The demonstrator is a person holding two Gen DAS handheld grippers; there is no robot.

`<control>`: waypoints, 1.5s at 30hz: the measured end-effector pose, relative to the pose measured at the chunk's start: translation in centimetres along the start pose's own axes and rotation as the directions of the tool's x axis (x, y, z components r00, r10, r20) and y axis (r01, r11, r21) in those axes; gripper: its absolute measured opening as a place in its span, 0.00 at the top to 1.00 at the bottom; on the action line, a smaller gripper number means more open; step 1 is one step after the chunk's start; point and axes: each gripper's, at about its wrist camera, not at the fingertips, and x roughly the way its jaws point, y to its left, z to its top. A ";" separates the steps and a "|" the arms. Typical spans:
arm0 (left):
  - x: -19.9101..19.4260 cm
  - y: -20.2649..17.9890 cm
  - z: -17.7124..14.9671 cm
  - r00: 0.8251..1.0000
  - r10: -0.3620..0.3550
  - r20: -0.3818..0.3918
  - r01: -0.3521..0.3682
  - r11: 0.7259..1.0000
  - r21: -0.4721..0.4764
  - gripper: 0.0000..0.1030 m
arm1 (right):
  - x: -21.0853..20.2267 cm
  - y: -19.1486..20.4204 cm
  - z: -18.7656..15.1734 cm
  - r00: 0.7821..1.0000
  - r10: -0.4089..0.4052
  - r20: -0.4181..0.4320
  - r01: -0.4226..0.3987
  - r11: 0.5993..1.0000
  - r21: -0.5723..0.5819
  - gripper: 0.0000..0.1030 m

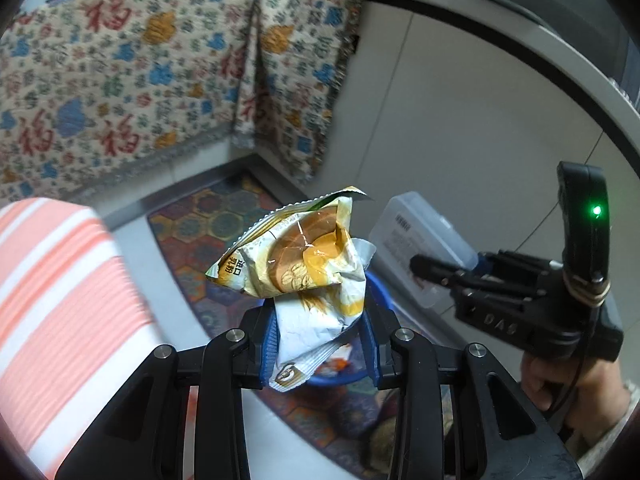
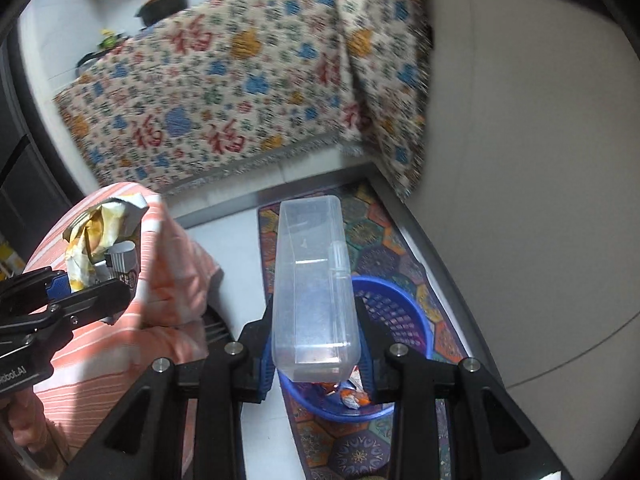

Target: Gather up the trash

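So the left gripper (image 1: 320,344) has its fingers pinching a crumpled snack wrapper (image 1: 304,264), and the right gripper (image 2: 316,356) fingers are clamped on a clear plastic box (image 2: 312,280). Both are up over the blue trash basket (image 2: 404,312) sitting on the patterned floor mat (image 2: 380,240).

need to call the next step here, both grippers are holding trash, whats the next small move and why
Probably carry both pieces a little further until they hang over the blue basket, then open. The left gripper pinches a crumpled snack wrapper, the right gripper a clear plastic box, and the basket on the floor below already holds some trash.
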 end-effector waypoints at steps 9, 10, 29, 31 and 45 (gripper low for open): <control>7.2 -1.2 0.7 0.997 -0.030 -0.068 0.029 0.999 -0.028 0.66 | 4.8 -5.0 -0.1 0.997 0.000 -0.071 0.005 0.998 0.061 0.68; 7.8 -1.1 0.8 0.997 -0.030 -0.073 0.028 0.999 -0.031 0.66 | 5.2 -5.3 -0.2 0.997 0.001 -0.077 0.004 0.998 0.065 0.68; 14.9 0.3 0.2 0.988 -0.086 -0.127 0.078 0.995 -0.068 0.33 | 13.8 -9.8 -3.1 0.988 0.025 -0.151 -0.010 0.995 0.101 0.43; 14.5 0.0 0.3 0.991 -0.080 -0.109 0.074 0.996 -0.057 0.27 | 13.2 -10.3 -3.0 0.991 0.010 -0.132 0.005 0.994 0.110 0.42; 2.6 -4.4 -0.8 0.999 -0.023 -0.042 0.024 0.999 0.034 0.03 | -0.8 -8.8 -3.3 0.995 -0.103 -0.013 0.103 0.986 0.127 0.20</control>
